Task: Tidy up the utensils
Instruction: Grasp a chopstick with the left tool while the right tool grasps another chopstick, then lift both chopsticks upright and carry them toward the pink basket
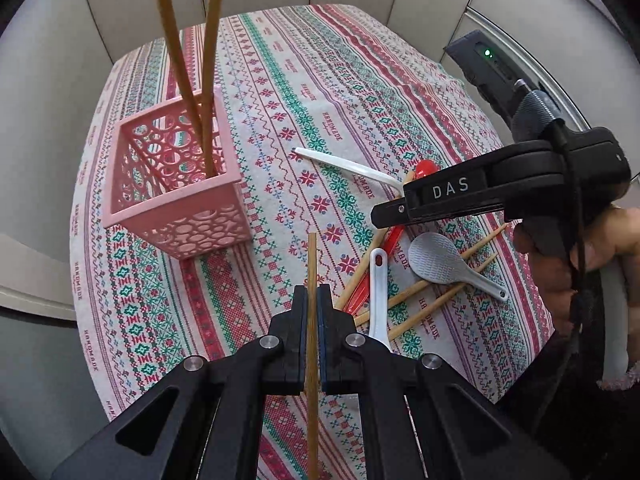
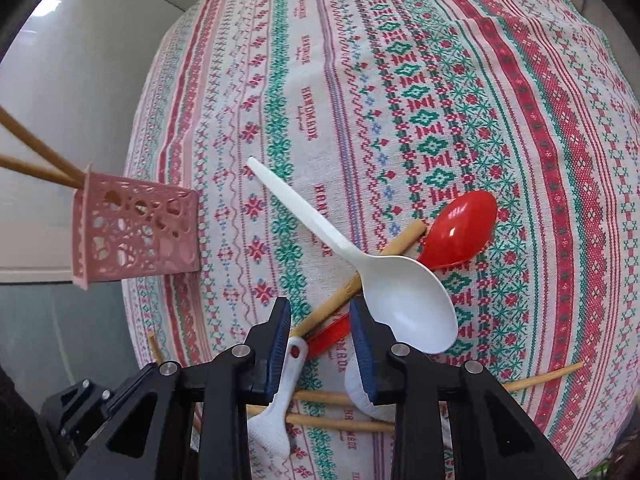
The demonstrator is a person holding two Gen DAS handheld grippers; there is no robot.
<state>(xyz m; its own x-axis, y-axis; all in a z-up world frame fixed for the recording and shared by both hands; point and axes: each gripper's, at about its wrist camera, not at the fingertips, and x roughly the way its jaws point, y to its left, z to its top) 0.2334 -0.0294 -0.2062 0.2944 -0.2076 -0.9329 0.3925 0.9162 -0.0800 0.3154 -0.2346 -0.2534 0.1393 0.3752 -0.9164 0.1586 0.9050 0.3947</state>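
My left gripper [image 1: 312, 292] is shut on a thin wooden chopstick [image 1: 311, 264], held upright above the cloth to the right of the pink cut-out basket [image 1: 176, 192]. Two wooden sticks [image 1: 208, 80] stand in that basket. My right gripper [image 2: 319, 310] hangs open low over the utensil pile; a thick wooden stick [image 2: 360, 276] and the red spoon's handle [image 2: 328, 334] lie between its fingers. The white spoon [image 2: 404, 300], the red spoon [image 2: 460, 224] and a white rice paddle [image 2: 280, 400] lie close by. The right gripper [image 1: 400, 210] also shows over the pile in the left wrist view.
A grey rice paddle [image 1: 440, 258] and several loose chopsticks [image 1: 432, 300] lie in the pile at the cloth's right side. The patterned tablecloth [image 2: 400, 80] covers a small round table with pale wall panels [image 1: 48, 100] close behind. A person's hand [image 1: 568, 264] holds the right gripper.
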